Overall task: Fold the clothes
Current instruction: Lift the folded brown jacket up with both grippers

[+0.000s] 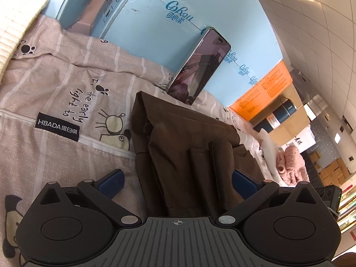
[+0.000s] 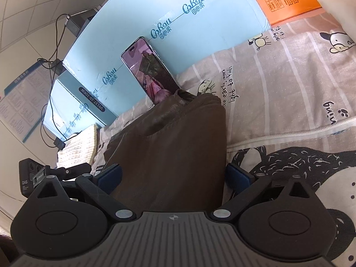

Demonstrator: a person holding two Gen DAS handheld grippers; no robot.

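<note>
The dark brown cloth garment (image 1: pixel 178 138) lies bunched in soft folds on a pinkish bed cover with white stripes and cartoon animals (image 1: pixel 55 84). A white zip (image 2: pixel 289 133) runs across that cover.

The left claw (image 1: pixel 178 181) is wide open. The brown garment lies between its two blue pads (image 1: pixel 113 181), but the pads do not squeeze it. The right claw (image 2: pixel 173 176) is wide open too. The same garment (image 2: pixel 173 146) lies in the gap between its blue pads (image 2: pixel 239 178), very close to both, and I cannot tell if it touches them. Neither claw has hold of anything.

Past the far end of the garment, a black phone with a lit screen (image 1: pixel 200 66) leans against a big light blue cardboard box with blue writing (image 1: pixel 144 22). An orange box (image 1: pixel 262 91) stands next to the blue one. A cream knitted cloth (image 1: pixel 13 22) lies at one side of the bed, and a fuzzy pink knitted thing (image 1: pixel 291 164) lies at the other.
</note>
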